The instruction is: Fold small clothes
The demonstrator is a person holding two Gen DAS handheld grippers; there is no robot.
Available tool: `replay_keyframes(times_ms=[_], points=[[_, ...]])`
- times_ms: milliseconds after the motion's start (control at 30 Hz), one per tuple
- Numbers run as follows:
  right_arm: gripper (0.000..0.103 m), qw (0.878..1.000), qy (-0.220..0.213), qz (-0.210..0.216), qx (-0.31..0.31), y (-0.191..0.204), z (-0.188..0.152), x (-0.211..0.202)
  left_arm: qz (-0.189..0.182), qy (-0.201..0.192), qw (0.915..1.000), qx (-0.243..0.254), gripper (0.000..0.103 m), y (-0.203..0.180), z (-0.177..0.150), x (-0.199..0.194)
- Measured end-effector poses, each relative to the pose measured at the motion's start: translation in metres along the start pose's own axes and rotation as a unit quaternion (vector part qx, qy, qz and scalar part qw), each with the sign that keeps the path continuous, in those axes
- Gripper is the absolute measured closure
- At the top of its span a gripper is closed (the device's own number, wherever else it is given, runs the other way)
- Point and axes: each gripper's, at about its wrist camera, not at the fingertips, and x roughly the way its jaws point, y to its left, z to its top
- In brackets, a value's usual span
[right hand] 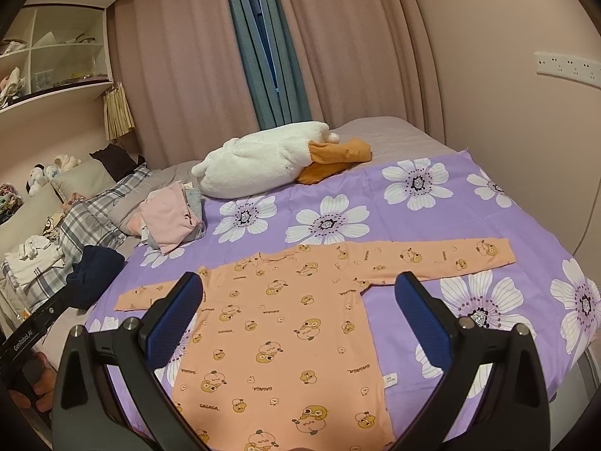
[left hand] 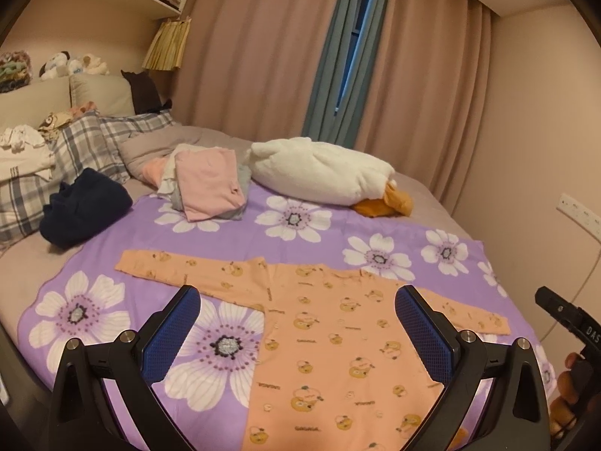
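- Both tools hover above the near edge of the bed: the left gripper (left hand: 296, 323) has its fingers spread wide and empty, and the right gripper (right hand: 298, 310) is just as wide, holding nothing.
- Between the blue pads lies the orange long-sleeved baby top (right hand: 285, 323), flat on the purple flowered sheet (right hand: 432, 218), both sleeves stretched out sideways and its hem nearest the cameras.
- No fold looks started — the likely first move is bringing a sleeve in across the body. To do it well, I would pinch only one layer at the cuff, lift low, and lay it square so the side seam stays straight.
- Farther back sits a pile of folded pink and grey clothes (left hand: 210, 184), apparently the finished stack, with a dark navy garment (left hand: 82, 206) to its left.
- Beyond them lies a white plush duck (left hand: 323, 171) — well clear of the work.
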Motion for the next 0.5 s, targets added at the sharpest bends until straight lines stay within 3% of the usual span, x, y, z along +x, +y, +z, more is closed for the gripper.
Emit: replay_keyframes(times_ms=[500], points=[[0.001,1.0,-0.004,-0.006,0.004,-0.0047,0.0014,0.0016,0.002,0.007,0.9998,0.016,0.001,-0.009,-0.0034,0.0026]])
